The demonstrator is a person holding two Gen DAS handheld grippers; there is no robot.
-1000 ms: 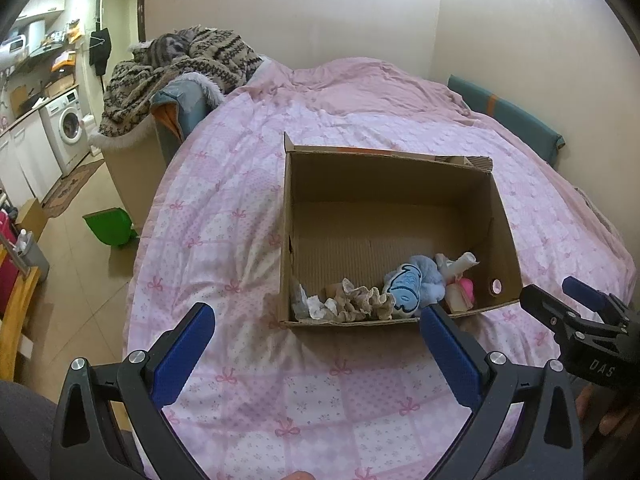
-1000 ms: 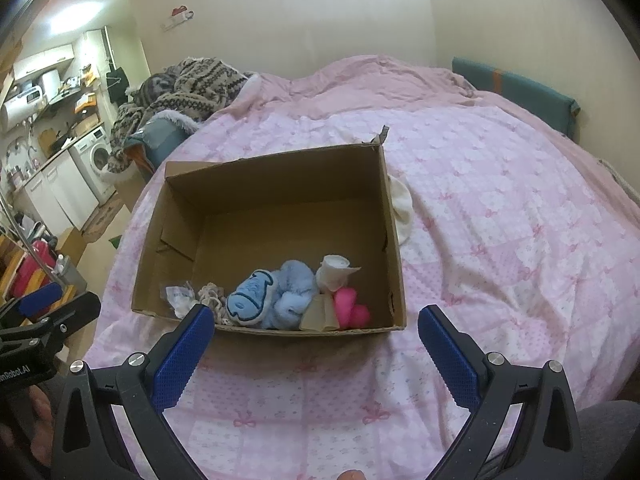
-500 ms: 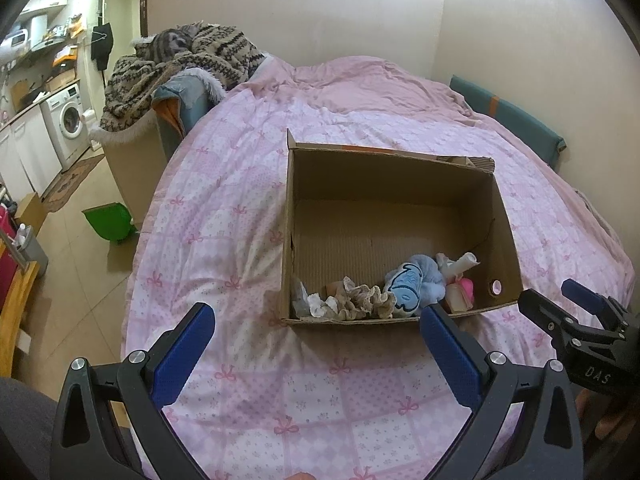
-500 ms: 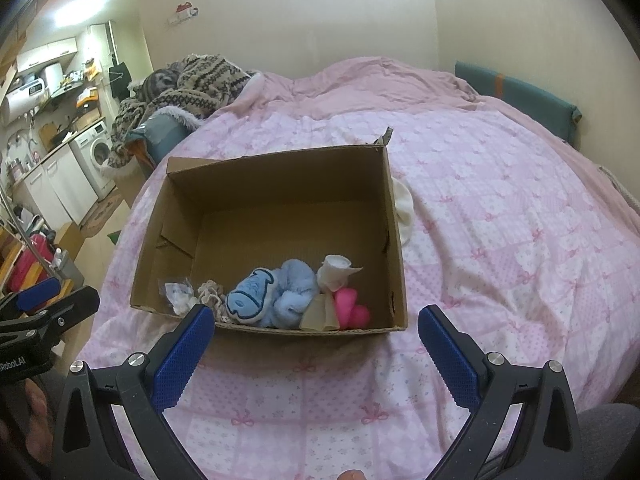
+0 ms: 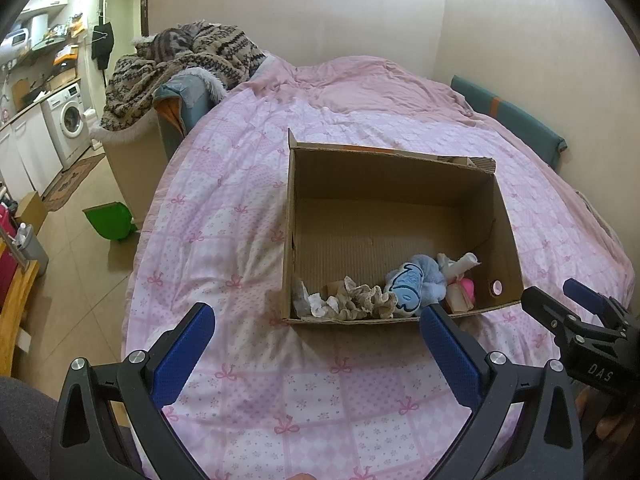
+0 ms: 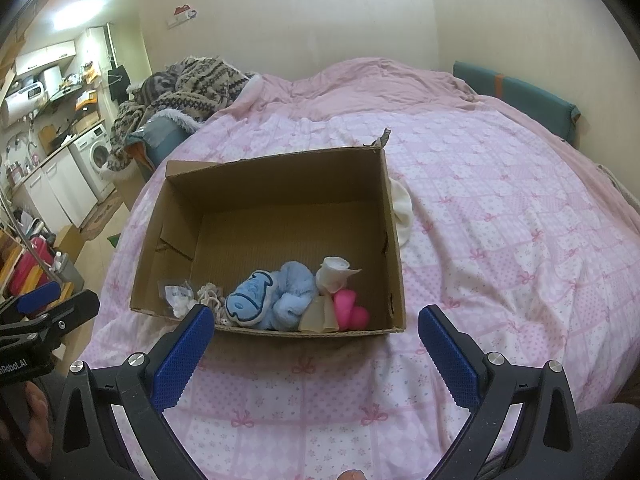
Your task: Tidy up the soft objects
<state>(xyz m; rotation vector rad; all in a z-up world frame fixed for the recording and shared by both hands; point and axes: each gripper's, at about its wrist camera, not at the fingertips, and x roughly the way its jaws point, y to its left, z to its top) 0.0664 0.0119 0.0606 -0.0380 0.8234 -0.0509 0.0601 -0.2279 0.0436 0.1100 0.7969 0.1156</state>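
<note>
1. A cardboard box (image 6: pixel 276 200) sat on a pink quilt (image 6: pixel 500 220). Along its near wall lay a blue plush toy (image 6: pixel 268 300), a pink toy (image 6: pixel 350 310), a lace scrap (image 5: pixel 362 300) and a white roll (image 6: pixel 334 272).
2. A white cloth (image 6: pixel 402 210) lay outside, touching the box's right wall.
3. The left gripper (image 5: pixel 316 340) and right gripper (image 6: pixel 314 340) hovered before the box, both spread wide and empty.
4. Over the last second only the views drifted slightly; nothing in the box moved. The outside cloth was probably still to be packed.
</note>
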